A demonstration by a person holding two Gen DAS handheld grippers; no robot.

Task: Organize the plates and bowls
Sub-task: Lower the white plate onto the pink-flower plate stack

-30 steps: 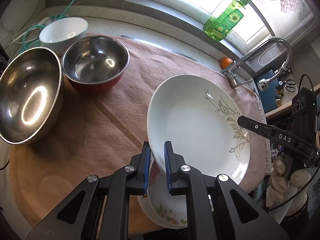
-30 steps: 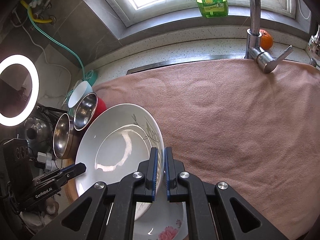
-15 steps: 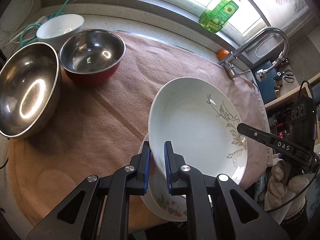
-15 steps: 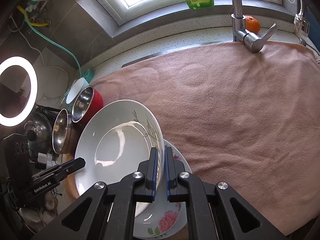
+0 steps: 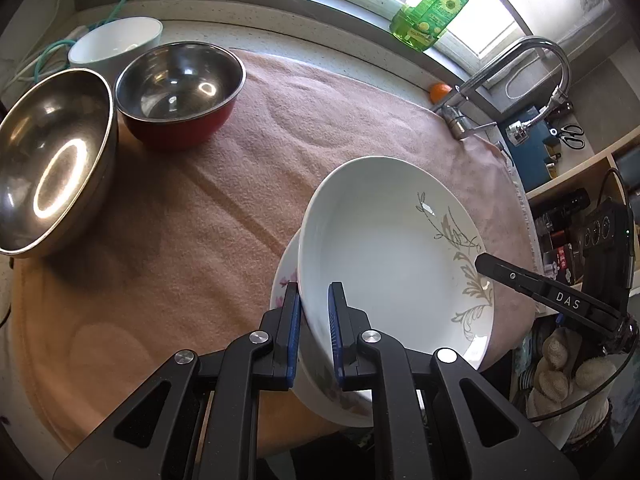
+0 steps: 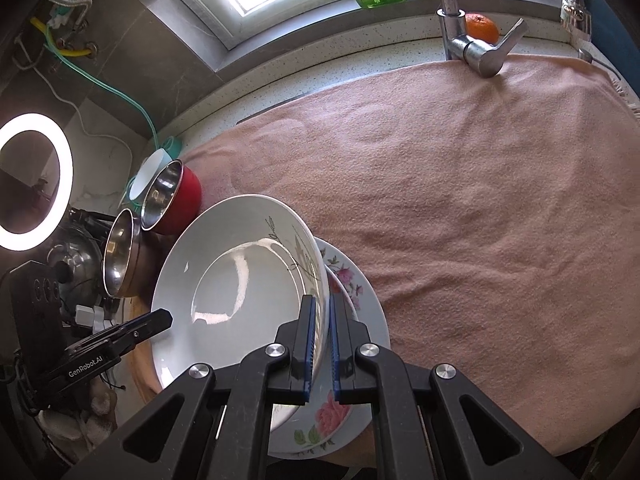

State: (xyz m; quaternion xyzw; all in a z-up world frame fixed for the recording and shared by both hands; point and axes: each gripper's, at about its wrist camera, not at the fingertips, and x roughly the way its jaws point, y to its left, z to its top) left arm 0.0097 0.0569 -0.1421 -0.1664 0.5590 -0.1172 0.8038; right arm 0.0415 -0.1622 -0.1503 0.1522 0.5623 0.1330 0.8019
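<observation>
Both grippers, left gripper (image 5: 314, 312) and right gripper (image 6: 320, 330), clamp the white plate's (image 5: 384, 256) rim above the floral plate (image 6: 352, 300) (not yet stacked); three bowls (image 5: 180, 84) remain unsorted.

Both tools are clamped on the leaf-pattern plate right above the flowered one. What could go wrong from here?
1. The white leaf-pattern plate is held only by thin rim pinches from the left tool and right tool; uneven release could let it drop and chip.
2. It hangs tilted over the pink-flowered plate, so one edge may strike first.
3. The flowered plate seems to overhang the pink towel's front edge; a hard landing might tip it off.
</observation>
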